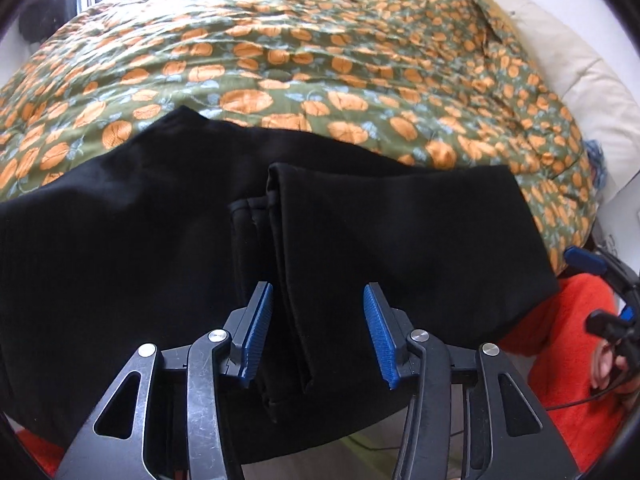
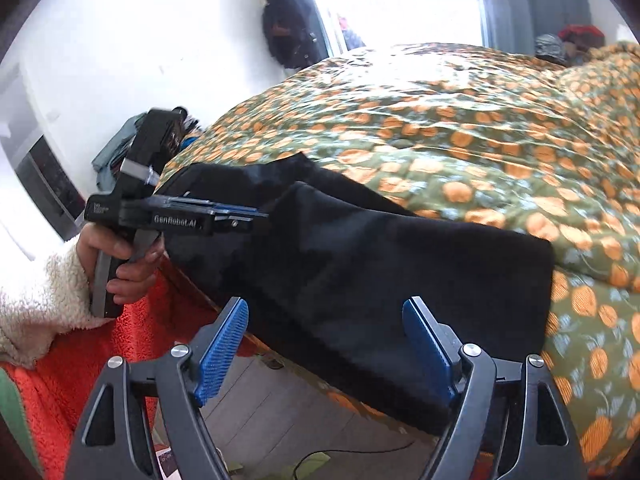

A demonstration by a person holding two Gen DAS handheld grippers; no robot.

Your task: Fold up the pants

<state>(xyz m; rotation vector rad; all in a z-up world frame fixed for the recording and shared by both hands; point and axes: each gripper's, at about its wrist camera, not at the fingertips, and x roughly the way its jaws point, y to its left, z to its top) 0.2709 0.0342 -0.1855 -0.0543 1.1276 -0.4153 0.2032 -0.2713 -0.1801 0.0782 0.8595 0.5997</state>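
While the black fabric pants [image 1: 160, 240] lay partly folded at the near edge of the pumpkin-print quilted bed [image 1: 320, 60], we held our left tool [image 1: 318, 332] and right tool [image 2: 326, 350] agape, gripping nothing; another fold seemingly remained

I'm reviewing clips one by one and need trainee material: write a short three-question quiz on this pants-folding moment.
1. True or false: the left hand-held gripper is clamped shut on the black pants.
2. Multiple choice: the pants lie on A) the wooden floor B) a pumpkin-print bedspread C) a chair.
3. Fill in: the right hand-held gripper has its jaws ____.

Key: 1 false, its blue pads stand apart with nothing pinched. 2 B, with the near edge hanging over the bed's side. 3 open, hovering before the pants.
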